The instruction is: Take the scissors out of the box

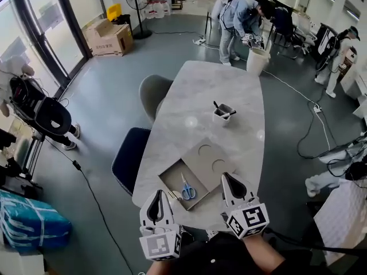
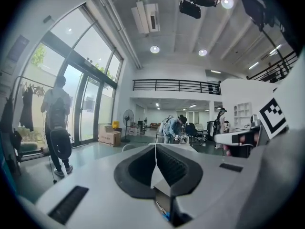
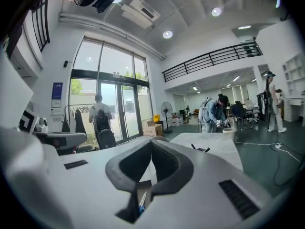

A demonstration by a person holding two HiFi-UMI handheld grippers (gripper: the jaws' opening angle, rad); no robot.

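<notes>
Scissors (image 1: 188, 189) are lying flat in the open box (image 1: 171, 176) at the table's (image 1: 229, 79) near edge, blue handles toward the person. Left tool (image 1: 158, 195) and right tool (image 1: 229, 177) are hovering just short of it, both clenched on nothing. One is needing to spread its jaws, then dip over the handles while clearing the box wall. Farther off, a cup (image 1: 222, 117) is holding pens

An open cardboard box (image 1: 171, 181) lay at the near end of the pale marble surface (image 1: 229, 85), its flap folded back to the far right. Blue-handled scissors (image 1: 187, 189) rested inside it. The left tool (image 1: 156, 202) and right tool (image 1: 232, 183) hovered at the box's near corners, jaws together. Farther along stood a white cup (image 1: 222, 114) holding dark utensils.
</notes>
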